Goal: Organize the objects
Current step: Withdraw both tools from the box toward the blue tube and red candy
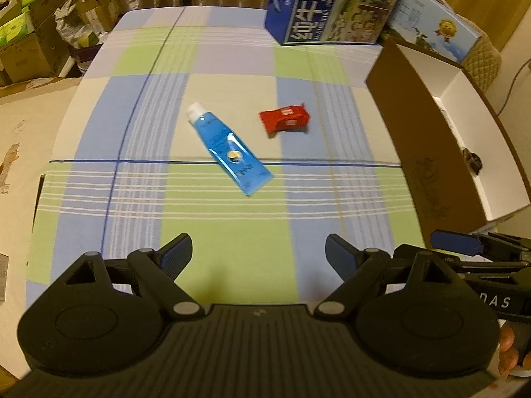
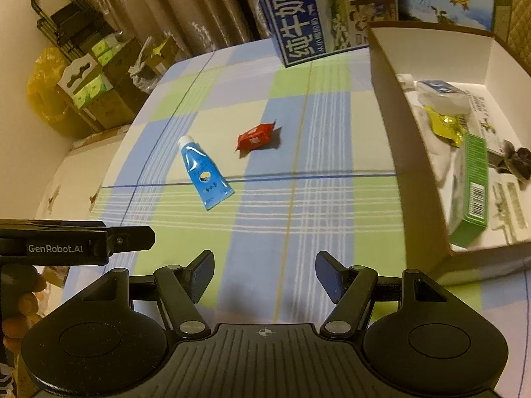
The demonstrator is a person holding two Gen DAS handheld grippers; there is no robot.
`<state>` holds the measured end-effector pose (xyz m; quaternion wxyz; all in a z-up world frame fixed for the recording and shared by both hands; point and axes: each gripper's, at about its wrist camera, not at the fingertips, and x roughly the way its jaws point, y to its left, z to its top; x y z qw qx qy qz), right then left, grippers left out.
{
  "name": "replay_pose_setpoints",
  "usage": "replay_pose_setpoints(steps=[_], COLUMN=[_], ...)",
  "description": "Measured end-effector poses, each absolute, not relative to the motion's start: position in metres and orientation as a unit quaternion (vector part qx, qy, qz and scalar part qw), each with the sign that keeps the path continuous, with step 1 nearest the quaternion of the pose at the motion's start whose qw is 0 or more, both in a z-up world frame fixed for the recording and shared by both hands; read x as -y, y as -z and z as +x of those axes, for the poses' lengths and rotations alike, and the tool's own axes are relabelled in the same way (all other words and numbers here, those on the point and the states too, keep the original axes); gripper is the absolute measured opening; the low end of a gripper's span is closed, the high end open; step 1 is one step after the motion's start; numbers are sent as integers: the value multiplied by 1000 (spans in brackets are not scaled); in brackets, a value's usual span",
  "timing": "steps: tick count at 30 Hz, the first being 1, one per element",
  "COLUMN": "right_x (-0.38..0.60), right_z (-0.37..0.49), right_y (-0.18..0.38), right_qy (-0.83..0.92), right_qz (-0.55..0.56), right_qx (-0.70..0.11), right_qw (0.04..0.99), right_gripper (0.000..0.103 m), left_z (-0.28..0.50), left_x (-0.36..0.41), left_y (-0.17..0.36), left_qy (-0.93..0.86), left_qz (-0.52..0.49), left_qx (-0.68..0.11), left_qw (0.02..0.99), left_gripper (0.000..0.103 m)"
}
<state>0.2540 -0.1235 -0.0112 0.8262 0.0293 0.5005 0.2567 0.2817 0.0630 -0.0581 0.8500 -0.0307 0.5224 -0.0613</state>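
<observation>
A blue tube with a white cap (image 1: 229, 151) (image 2: 203, 173) lies slanted on the checked cloth (image 1: 232, 225), mid-table. A small red packet (image 1: 284, 120) (image 2: 257, 138) lies just to its right, apart from it. My left gripper (image 1: 259, 257) stands open near the table's front edge, nothing between its fingers. My right gripper (image 2: 264, 273) is open too, empty, beside the left one. An open cardboard box (image 1: 398, 112) (image 2: 388, 106) at the right holds a green carton (image 2: 473, 195), a yellow packet (image 2: 446, 126), a white pack (image 2: 443, 94) and a dark item (image 2: 519, 162).
A blue milk carton box (image 1: 328, 6) (image 2: 318, 10) stands at the table's far edge, with another printed box (image 1: 434, 23) behind the open box. Stacked cardboard boxes (image 1: 23, 33) and a yellow bag (image 2: 49, 99) sit on the floor at the left. A hand (image 2: 23, 301) holds the left gripper.
</observation>
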Motion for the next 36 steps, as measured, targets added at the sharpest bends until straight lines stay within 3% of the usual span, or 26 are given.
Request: replay_pose_setpoints(steps=[36], right_x=[84], right_z=[350], right_y=[56], right_qy=[-214], right_qz=[12], right_qx=[-517], right_qw=[829], right_gripper=[65], left_z=[397], left_x=[-72], left_y=[141], left_qy=[19], left_qz=[-49], left_qx=[-533], left_qw=[845], left_gripper=[84])
